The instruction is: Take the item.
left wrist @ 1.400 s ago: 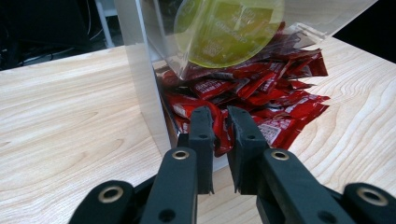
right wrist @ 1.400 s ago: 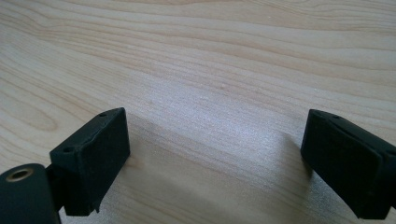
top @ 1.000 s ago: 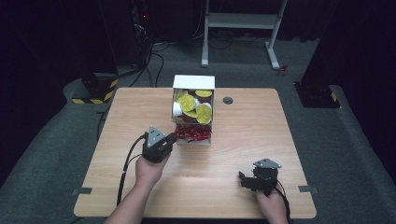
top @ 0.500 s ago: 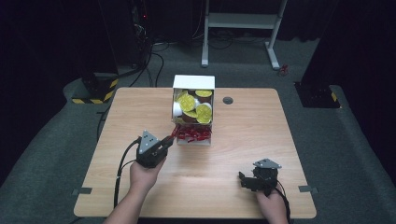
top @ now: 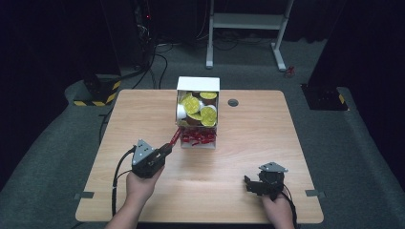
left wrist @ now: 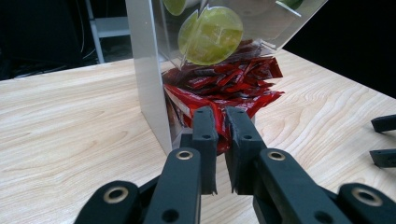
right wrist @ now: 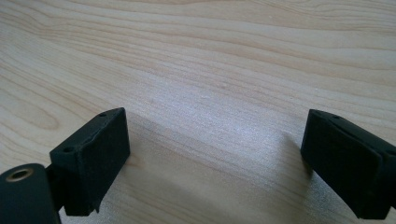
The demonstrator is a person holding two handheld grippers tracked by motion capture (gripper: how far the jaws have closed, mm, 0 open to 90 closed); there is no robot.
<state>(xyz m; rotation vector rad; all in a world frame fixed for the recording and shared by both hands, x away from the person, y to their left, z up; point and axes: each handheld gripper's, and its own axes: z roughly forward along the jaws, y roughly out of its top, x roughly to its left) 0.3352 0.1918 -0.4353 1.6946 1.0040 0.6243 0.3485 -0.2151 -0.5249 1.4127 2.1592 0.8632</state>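
A white-backed clear dispenser box [top: 197, 85] stands mid-table, holding round yellow-green lidded cups [top: 192, 104] above a heap of red packets [top: 199, 138]. My left gripper [top: 167, 148] sits just left of and nearer than the box, shut on one red packet [top: 175, 138] that stretches back to the heap. In the left gripper view the jaws [left wrist: 221, 119] stand nearly together with the red packet [left wrist: 221, 139] pinched between them, in front of the box's corner [left wrist: 149, 93]. My right gripper [top: 249, 184] rests near the table's front right, open over bare wood [right wrist: 215, 154].
The wooden table [top: 267, 124] has a small round grommet [top: 233, 102] to the right of the box. The right gripper's jaw tips [left wrist: 385, 140] show at the edge of the left gripper view. A white stand [top: 248, 24] is on the floor beyond the table.
My left gripper has drawn back from the box toward the left and the near edge, pulling a red packet out of the heap. The right gripper has stayed put.
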